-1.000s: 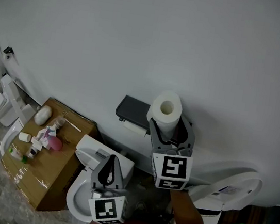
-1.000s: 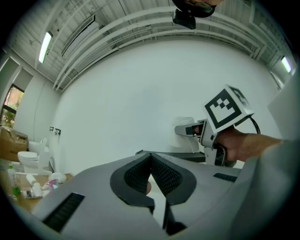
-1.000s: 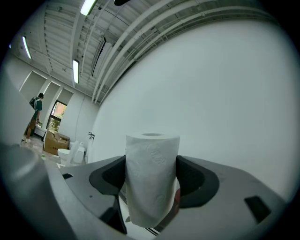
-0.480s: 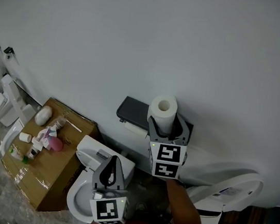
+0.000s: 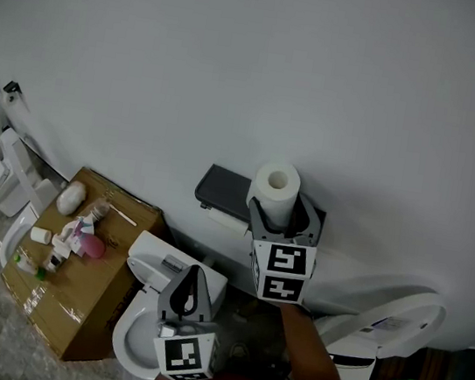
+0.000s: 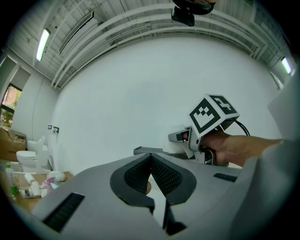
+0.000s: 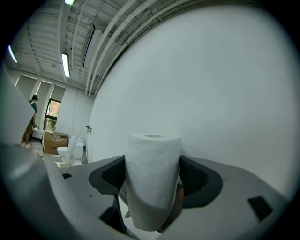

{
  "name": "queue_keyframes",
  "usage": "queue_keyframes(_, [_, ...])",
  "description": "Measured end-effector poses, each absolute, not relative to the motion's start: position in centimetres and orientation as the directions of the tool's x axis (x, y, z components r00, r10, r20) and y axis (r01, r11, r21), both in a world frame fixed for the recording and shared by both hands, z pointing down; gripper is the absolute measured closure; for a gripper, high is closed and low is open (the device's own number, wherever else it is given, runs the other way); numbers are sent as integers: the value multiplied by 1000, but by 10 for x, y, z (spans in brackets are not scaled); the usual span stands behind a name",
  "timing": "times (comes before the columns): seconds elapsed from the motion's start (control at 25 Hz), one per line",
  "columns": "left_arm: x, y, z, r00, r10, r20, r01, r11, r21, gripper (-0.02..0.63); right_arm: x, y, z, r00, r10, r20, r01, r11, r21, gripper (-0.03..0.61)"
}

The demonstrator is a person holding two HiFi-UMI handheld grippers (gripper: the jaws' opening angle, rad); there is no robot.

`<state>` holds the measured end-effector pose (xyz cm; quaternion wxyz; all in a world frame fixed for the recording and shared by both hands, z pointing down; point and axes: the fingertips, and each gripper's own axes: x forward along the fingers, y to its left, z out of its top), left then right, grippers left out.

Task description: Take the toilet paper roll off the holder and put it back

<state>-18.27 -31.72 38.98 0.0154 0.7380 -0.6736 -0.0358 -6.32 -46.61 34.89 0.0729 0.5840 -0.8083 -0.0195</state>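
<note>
Holding the right claw (image 5: 281, 218) up close to a plain white wall (image 5: 238, 70), clamping the toilet paper roll (image 5: 275, 187) upright between both jaws, cardboard core pointing up. Confirming that grip in the right gripper view: jaws pressing on either side of the roll, soft paper bulging slightly between them.

Carrying the roll clear of the holder (image 5: 223, 189), a dark grey shelf-style fitting on the wall, sitting just beside the roll and partly behind it in the head view (a pale bar showing under the shelf, too small to read clearly).

Hanging the left claw (image 5: 189, 298) lower down, over a white toilet (image 5: 149, 262), jaws pressed together on nothing, taking no part. Showing a cardboard box (image 5: 89, 295) with small bottles (image 5: 66, 243) further left, well apart from the action.

Judging the step: roll off the holder, so likely sitting at the turn between taking off and putting back. Calling next for bringing the roll in to the holder, probably tipping it sideways so the core lines up with the bar, sliding it on, and only then easing the jaws apart.
</note>
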Motion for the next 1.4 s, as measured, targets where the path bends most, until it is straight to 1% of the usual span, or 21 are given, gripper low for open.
queue_keyframes(0.68, [-194,-315,391,82,-996,-36,-994,-84,63,599,-62,-443,317,-315,-949,-1,-944,314,105,247])
queue_keyframes(1.12, [-195,-316,386,86,-996,-36,-992,-89,85,599,-74,-398,331,-360,-933,-4,-927,357,110,247])
queue_keyframes(1.28, [-198,-316,384,83,-996,-36,-993,-86,83,600,-73,-382,343,-353,-935,-25,-933,350,77,247])
queue_keyframes(1.4, [-202,-316,383,72,-997,-35,-995,-74,65,600,-73,-372,358,-358,-934,-11,-932,357,60,247])
